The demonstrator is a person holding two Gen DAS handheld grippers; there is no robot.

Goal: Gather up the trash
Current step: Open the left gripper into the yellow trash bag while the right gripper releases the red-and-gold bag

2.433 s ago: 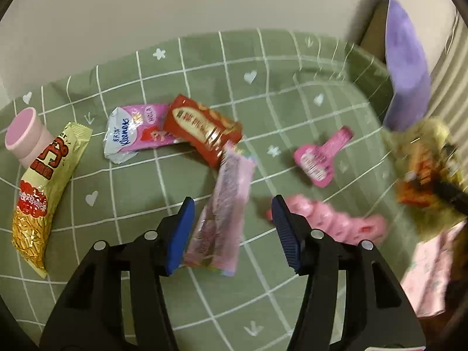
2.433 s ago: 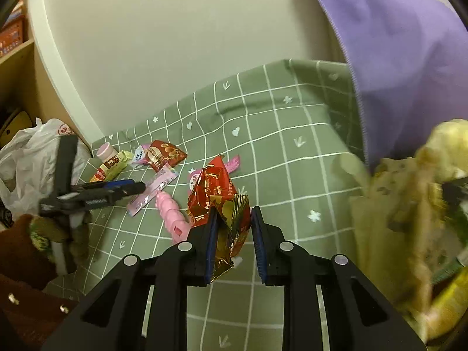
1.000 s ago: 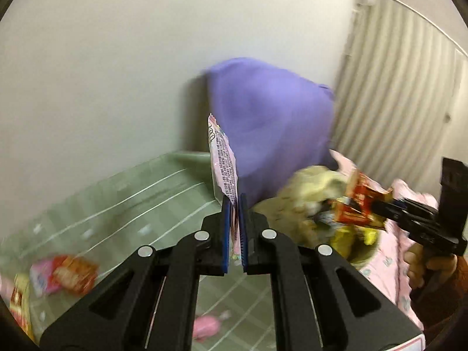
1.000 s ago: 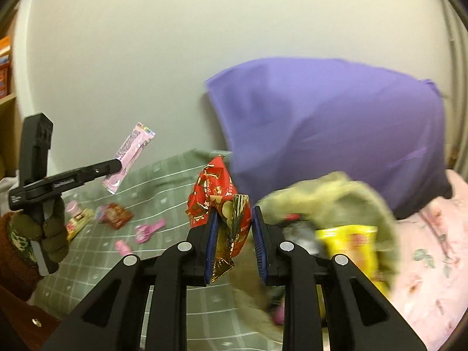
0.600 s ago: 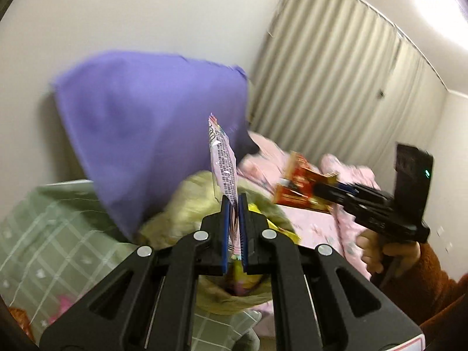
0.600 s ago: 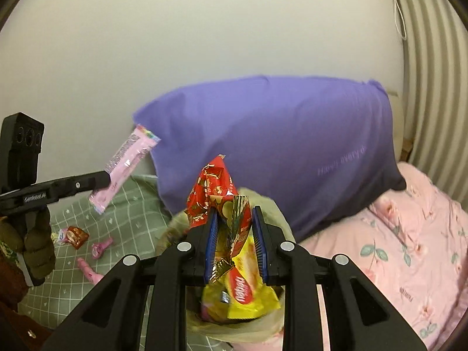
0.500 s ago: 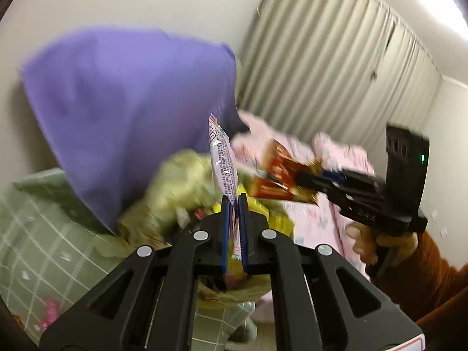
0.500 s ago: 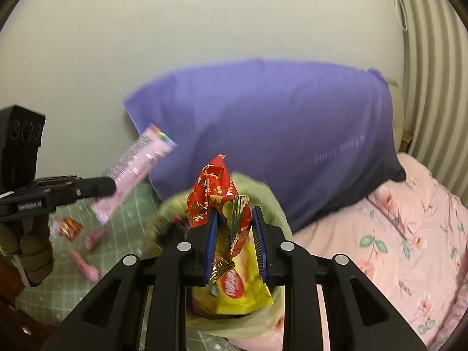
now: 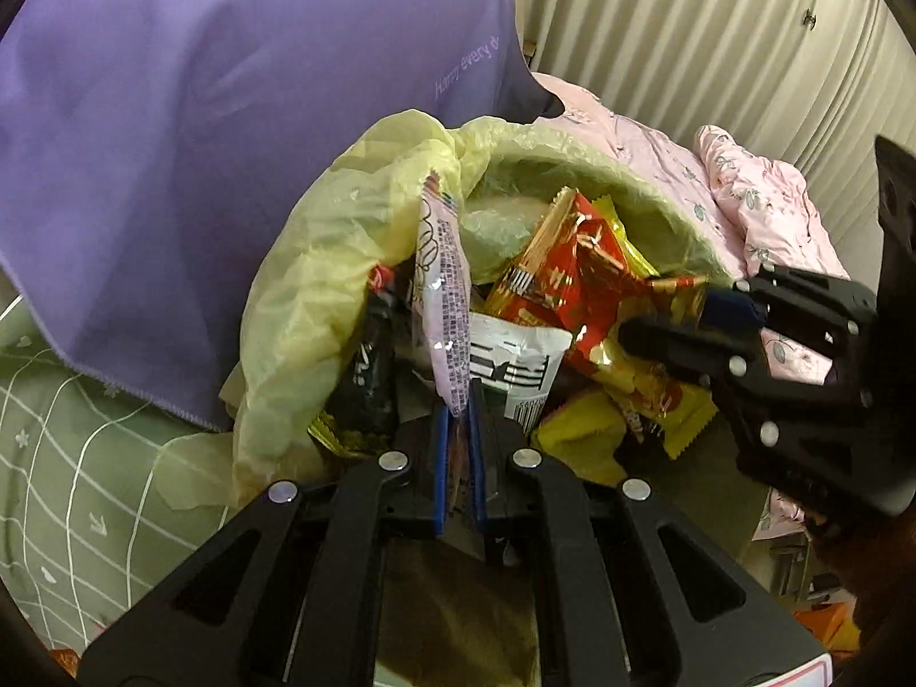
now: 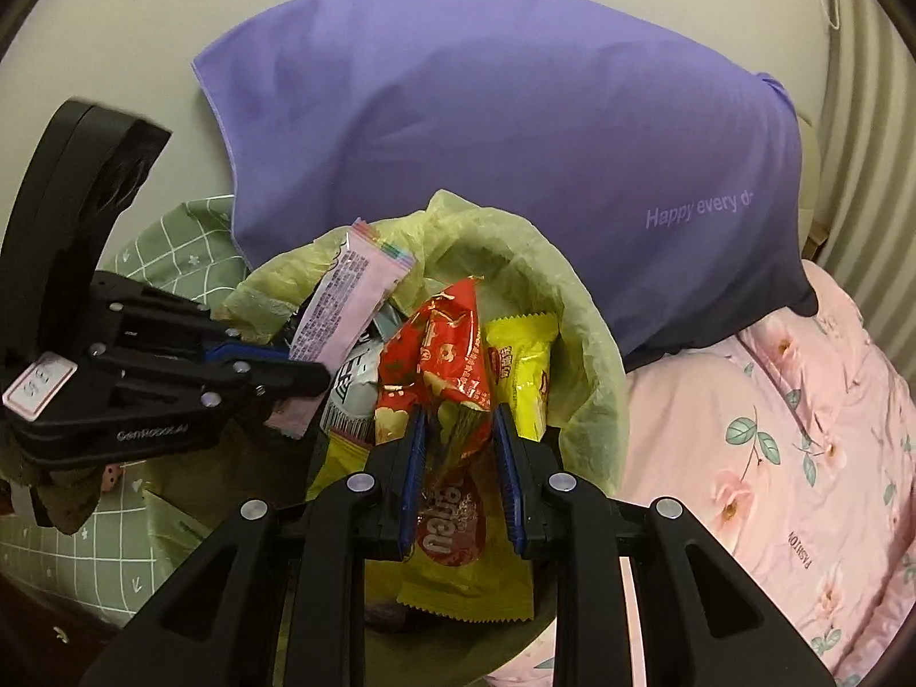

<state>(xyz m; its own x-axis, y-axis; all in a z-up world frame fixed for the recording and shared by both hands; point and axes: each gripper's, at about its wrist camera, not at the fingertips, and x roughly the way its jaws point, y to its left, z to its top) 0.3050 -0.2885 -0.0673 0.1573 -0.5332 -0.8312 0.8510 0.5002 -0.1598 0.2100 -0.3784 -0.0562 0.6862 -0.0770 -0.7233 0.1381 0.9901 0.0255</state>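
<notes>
**Entry: two wrappers brought over the bin bag, not yet dropped**

**What has changed.** A moment ago both my tongs were out over the green checked bedspread (image 9: 68, 458), with the bag off to one side. Now both hang over the mouth of the yellow-green trash bag (image 9: 297, 286) and point down into it.

- Left tongs (image 9: 456, 458): together, clamped on the lower end of the pink wrapper (image 9: 441, 297), which stands up out of them against the bag's near lip.
- Right tongs (image 10: 461, 472): part closed, clamped on the crumpled red-and-gold snack wrapper (image 10: 443, 360), which stands directly over the yellow packet (image 10: 518, 372) and the other packets already in the bag.

**What that means.** I judge the carry done for both pieces; only the release is left. The red wrapper should fall cleanly. The pink one sits near the rim, so it could catch the lip or slide outside.

**Surroundings.** Purple pillow (image 10: 515, 143) behind the bag; pink floral quilt (image 10: 773, 458) on the right.

**Hidden or unclear.**
- The bag's bottom and whatever supports it are covered by the trash and my own tongs.
- The lower end of each wrapper is lost between the pads.
- The rest of the bedspread's litter is out of both views, so I cannot tell how much remains.
- Print on the packets is mostly too small or creased to read.
</notes>
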